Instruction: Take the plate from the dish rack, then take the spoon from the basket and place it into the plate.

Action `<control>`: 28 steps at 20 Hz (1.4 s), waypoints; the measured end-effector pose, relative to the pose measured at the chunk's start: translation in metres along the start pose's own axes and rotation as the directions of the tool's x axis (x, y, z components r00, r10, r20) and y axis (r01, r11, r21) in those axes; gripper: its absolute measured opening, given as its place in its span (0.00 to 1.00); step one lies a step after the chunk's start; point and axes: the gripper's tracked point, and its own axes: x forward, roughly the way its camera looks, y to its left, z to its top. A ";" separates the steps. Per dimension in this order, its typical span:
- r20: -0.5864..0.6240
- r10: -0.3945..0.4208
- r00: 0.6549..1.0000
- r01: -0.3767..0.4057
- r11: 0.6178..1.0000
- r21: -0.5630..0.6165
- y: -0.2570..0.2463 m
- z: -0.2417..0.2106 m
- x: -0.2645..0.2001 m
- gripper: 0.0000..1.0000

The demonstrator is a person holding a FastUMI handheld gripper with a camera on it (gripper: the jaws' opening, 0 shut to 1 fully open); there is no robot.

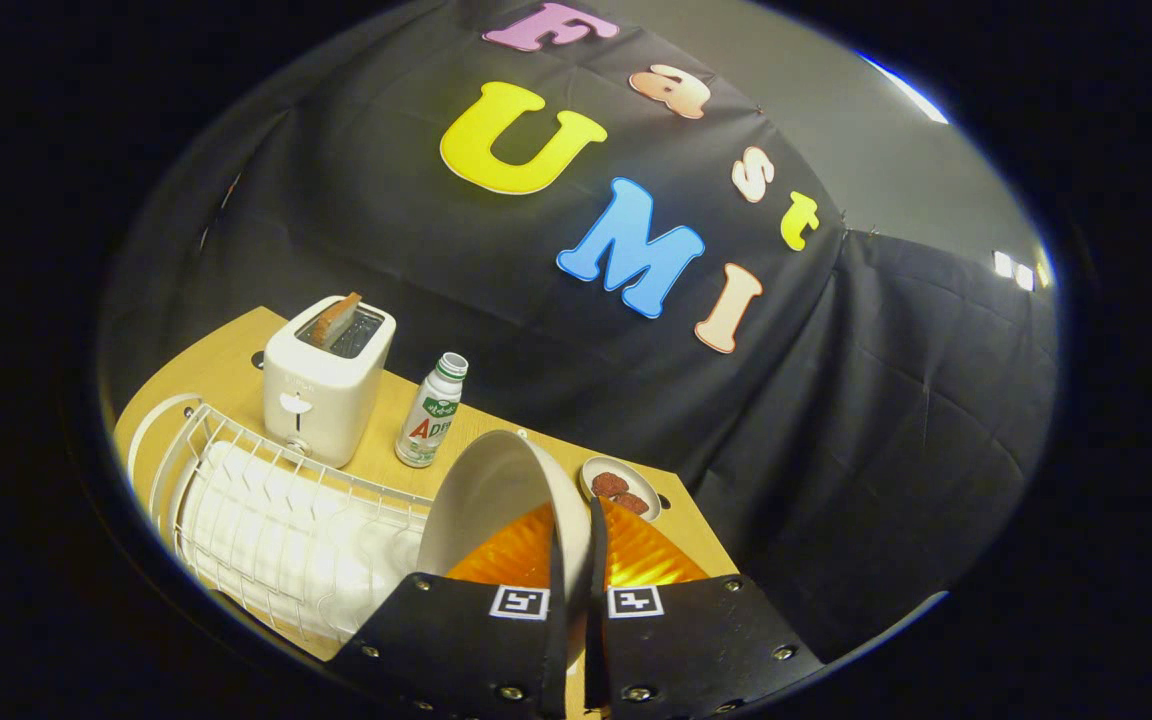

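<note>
above the dish rack (266,520), tilted tongs (576,575) clamp the plate (496,500).

Dim overall, with most of the scene swallowed by the dark cloth wall (836,420). Brightest along the upper right, where a ceiling light (911,92) burns out to white and two smaller panels (1014,268) glare lower at the right. Strong fisheye bending: table (226,370) edge curved, rack (276,520) wires bowed at lower left. Sharp enough in the middle; softer toward the rim. Warm glow behind the plate (496,500), which sits pinched between the fingers of the gripper (576,575). Soft sheen on the toaster (321,390), shadow underneath it.
</note>
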 end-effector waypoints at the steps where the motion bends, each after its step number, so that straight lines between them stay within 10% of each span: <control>1: 0.000 0.003 1.000 -0.003 1.000 0.009 -0.003 -0.001 -0.005 0.07; 28: -0.187 0.278 0.942 -0.253 0.957 0.145 -0.072 -0.221 -0.096 0.07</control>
